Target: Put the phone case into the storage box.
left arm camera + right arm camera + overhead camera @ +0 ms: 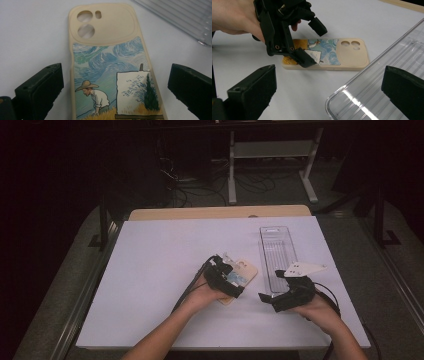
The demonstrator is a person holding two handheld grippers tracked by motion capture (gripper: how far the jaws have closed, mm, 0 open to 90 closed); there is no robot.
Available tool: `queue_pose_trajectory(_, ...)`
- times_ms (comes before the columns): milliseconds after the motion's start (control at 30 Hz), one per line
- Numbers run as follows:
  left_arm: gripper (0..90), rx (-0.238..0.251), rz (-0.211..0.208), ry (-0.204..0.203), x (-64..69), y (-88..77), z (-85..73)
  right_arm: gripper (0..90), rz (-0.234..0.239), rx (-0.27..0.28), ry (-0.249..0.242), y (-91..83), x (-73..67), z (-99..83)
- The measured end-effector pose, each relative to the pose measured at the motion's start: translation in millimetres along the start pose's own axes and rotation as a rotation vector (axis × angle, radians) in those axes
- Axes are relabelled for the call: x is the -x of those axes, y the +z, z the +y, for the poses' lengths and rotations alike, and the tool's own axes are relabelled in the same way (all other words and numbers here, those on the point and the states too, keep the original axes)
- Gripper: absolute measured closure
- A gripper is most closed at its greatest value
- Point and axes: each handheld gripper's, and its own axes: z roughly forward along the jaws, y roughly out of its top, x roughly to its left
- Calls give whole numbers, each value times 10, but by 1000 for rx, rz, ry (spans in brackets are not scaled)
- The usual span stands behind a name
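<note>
A cream phone case [247, 269] with a painted scene of a man in a straw hat lies flat on the white table, camera cutouts pointing away from the left hand. My left gripper [234, 277] hovers over its lower half, open, one jaw on each side of the case [110, 62] and neither touching it. From the right gripper view the left gripper [313, 43] stands just above the case [347, 53]. My right gripper [270, 285] is open and holds nothing, near the front left corner of a clear plastic tray [277, 255].
The clear ribbed tray [382, 90] lies lengthwise on the right half of the white table [160, 270], close beside the case. Its edge shows at the top right of the left gripper view [185, 17]. Dark floor, cables and a white frame lie beyond the table's far edge.
</note>
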Motion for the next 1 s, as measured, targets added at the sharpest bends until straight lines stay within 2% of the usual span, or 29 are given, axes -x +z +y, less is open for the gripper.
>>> queue_pose_trajectory(67,0,-24,8,16,-1,12,-2,0,0,0,0,-1,0,0)
queue_pose_trajectory(333,0,-44,24,17,14,70,-36,0,1,0,0,-1,0,0)
queue_pose_trajectory(633,0,-46,44,32,37,80,-43,0,1,0,0,-1,-1,0)
queue_pose_trajectory(800,30,-48,48,45,46,65,-47,0,0,-1,0,-1,0,0)
queue_pose_trajectory(1000,64,-40,50,39,54,58,-48,0,0,-1,0,-1,-1,0)
